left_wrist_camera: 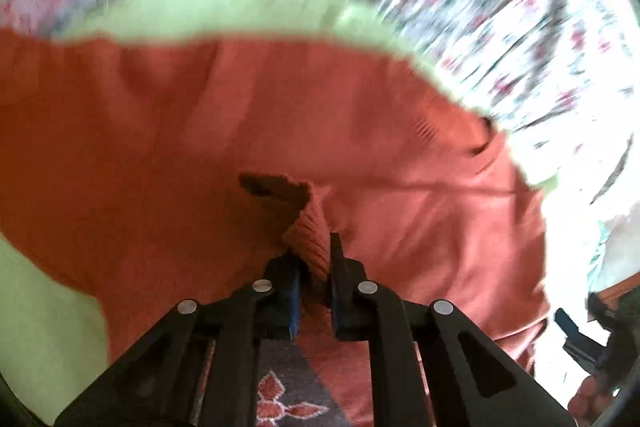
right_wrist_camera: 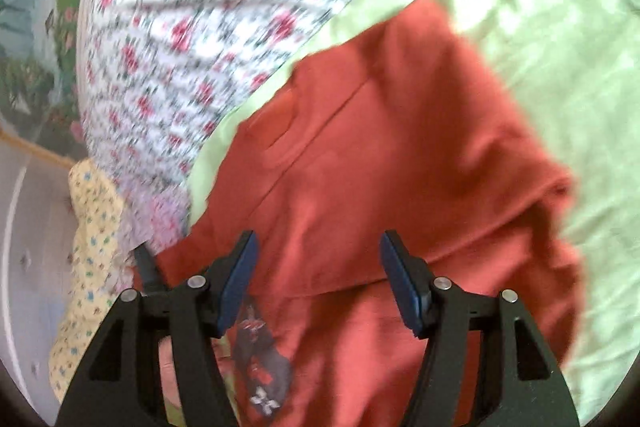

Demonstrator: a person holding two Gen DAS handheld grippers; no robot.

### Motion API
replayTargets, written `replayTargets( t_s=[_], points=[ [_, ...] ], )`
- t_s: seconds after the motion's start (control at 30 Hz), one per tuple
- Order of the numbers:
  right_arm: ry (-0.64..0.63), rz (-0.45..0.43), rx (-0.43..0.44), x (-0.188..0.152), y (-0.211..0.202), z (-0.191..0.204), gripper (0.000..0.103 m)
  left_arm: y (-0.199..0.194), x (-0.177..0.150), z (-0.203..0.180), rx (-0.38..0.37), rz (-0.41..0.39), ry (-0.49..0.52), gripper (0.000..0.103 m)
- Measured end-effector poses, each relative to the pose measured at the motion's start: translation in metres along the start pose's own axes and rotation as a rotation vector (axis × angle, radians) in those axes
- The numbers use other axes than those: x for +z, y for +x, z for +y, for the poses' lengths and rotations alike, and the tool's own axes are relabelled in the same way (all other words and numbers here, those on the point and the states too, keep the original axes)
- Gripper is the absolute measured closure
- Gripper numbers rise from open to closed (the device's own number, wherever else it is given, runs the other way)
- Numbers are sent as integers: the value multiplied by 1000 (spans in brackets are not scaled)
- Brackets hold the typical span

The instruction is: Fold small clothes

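A rust-red garment (left_wrist_camera: 248,131) lies spread on a pale green sheet (right_wrist_camera: 560,75), beside a rose-print floral cloth (right_wrist_camera: 192,39). The left gripper (left_wrist_camera: 314,259) pinches a ribbed fold of the garment; the right gripper (right_wrist_camera: 318,267) hangs above it, jaws spread, nothing between them.

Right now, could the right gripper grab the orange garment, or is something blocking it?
Probably yes. The right gripper stands open just above the orange garment, with nothing between its blue pads and the cloth. The left gripper already pinches a ribbed edge of it, off to the side.
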State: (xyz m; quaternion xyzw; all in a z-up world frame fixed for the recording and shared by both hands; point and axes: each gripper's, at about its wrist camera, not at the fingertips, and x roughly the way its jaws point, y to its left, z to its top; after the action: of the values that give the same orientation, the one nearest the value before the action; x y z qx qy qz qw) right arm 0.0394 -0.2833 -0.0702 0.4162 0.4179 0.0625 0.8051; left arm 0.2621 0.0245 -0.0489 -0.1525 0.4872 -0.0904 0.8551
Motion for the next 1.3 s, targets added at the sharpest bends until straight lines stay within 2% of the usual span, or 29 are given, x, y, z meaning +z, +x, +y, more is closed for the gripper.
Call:
replayTargets(
  t_s=[0.07, 0.1, 0.2, 0.27, 0.47, 0.63, 0.7, 0.73, 0.77, 0.8, 0.9, 0.97, 1.03, 1.1, 1.17, 1.23, 1.3],
  points=[
    [11, -38, -35, 7, -13, -10, 38, -25, 1, 3, -14, -72, 29, 94],
    [23, -61, -54, 13, -21, -17, 38, -31, 1, 8, 2, -89, 34, 95],
    [55, -110, -97, 24, -33, -33, 38, -22, -2, 33, 65, -49, 18, 94],
    [61, -121, -132, 30, -33, -41, 38, -14, -6, 47, 51, -17, -22, 94],
    [-37, -91, -282, 65, 2, -43, 38, -16, -13, 45, 82, -28, 29, 94],
    [-119, 12, -331, 89, 55, -39, 37, -13, -14, 43, 113, -13, 54, 94],
    [-196, 33, -393, 91, 74, -35, 37, -11, -14, 42, 121, -7, 67, 94],
    [-244, 25, -414, 90, 78, -31, 50, -10, -14, 40, 125, -6, 74, 94],
    [-279, 18, -412, 91, 78, -27, 79, -10, -13, 39, 123, -7, 79, 94],
    [-285, 33, -385, 93, 78, -26, 92, -11, -12, 36, 116, -15, 86, 94],
    [-241, -42, -325, 102, 55, -31, 93, -13, -7, 20, 93, -61, 124, 94],
    [-214, -60, -332, 106, 51, -40, 93, -2, -7, 11, 153, -58, 166, 94],
    [-179, -2, -341, 107, 65, -54, 92, 18, -11, 11, 220, -14, 196, 93],
    [-176, 4, -341, 106, 72, -55, 89, 25, -14, 17, 239, 28, 180, 90],
    [-158, -4, -342, 104, 66, -50, 77, 12, -15, 23, 226, 15, 152, 83],
    [-149, -26, -327, 97, 47, -44, 49, -5, -16, 31, 214, -1, 120, 80],
    [-160, -66, -295, 85, 28, -36, 45, -23, -19, 44, 213, -20, 77, 80]
  ],
)
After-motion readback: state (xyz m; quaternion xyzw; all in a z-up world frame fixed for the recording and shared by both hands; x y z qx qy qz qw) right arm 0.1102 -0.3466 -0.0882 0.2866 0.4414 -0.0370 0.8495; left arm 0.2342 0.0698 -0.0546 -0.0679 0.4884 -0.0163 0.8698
